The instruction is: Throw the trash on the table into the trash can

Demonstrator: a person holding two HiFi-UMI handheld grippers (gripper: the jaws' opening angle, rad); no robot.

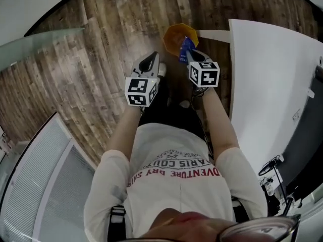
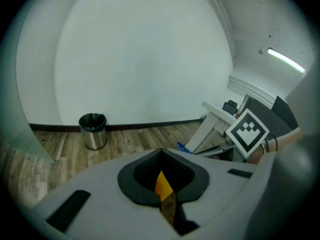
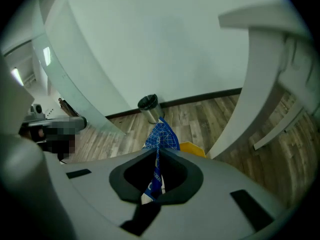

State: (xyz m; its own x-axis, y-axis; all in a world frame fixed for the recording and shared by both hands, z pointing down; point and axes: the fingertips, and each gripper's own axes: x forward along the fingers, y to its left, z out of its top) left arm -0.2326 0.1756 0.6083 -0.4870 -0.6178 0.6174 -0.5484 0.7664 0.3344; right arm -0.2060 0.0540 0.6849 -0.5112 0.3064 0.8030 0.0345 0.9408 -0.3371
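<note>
From the head view, the left tongs [image 1: 151,60] and the right tongs [image 1: 192,55] pointed down over a wood-plank floor [image 1: 75,74]. Their pads were hidden under the white housings and marker cubes. A crinkled blue wrapper [image 1: 185,47] stuck out ahead of the right tongs, over the near rim of a round orange trash can [image 1: 173,34]. It covered part of the can's mouth, and what lay inside could not be made out. The flat white counter [image 1: 272,74] lay to the right of the right tongs, cut off by the frame edge.

In the left gripper view, the black pads of the left tongs [image 2: 161,156] were pressed together at the tips. A thin slit behind them showed only a sliver of orange and wood grain. Well ahead and to the left stood a cylindrical steel bin [image 2: 93,130] with a dark liner. To the right, the counter's white legs [image 2: 212,129] were partly hidden.

In the right gripper view, the right tongs [image 3: 156,156] pinched the thin blue wrapper [image 3: 161,136], which was printed with fine white lines. It rose above the tips and hung below them. Just beyond the tips showed an orange edge of the trash can [image 3: 192,148], mostly hidden by the housing. The steel bin [image 3: 148,107] stood farther ahead.
</note>
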